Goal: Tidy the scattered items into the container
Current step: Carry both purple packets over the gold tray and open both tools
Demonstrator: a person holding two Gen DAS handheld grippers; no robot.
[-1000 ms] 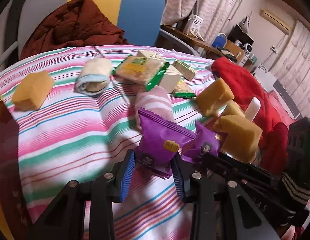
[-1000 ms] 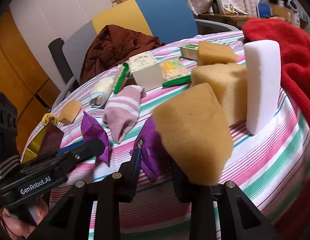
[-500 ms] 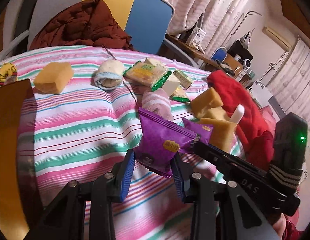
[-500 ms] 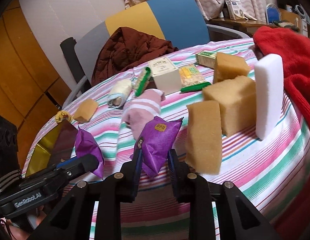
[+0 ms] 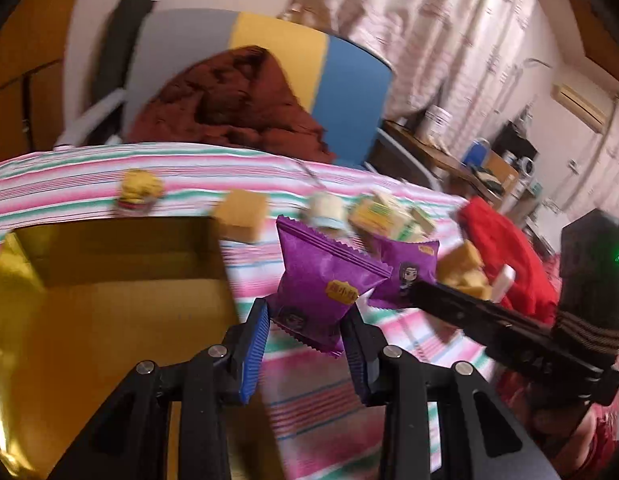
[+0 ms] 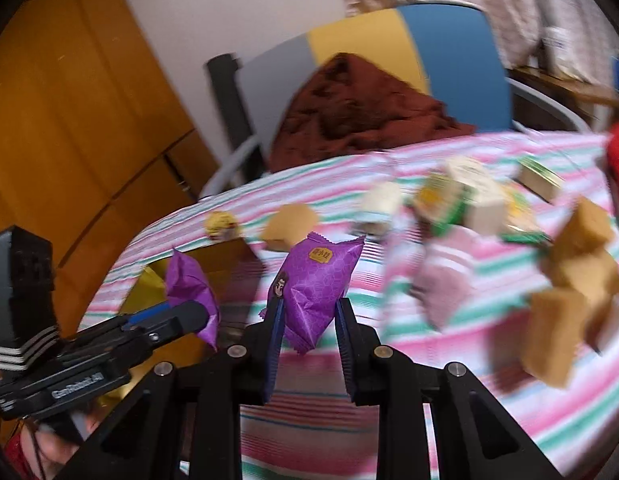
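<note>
both grippers, left & right, each pinched a purple snack packet by its bottom corner, near the gold box. thin grip; slick foil could've slipped out short of it.

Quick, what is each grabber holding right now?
Left gripper: closed on a purple snack packet.
Right gripper: closed on another purple snack packet.
</note>
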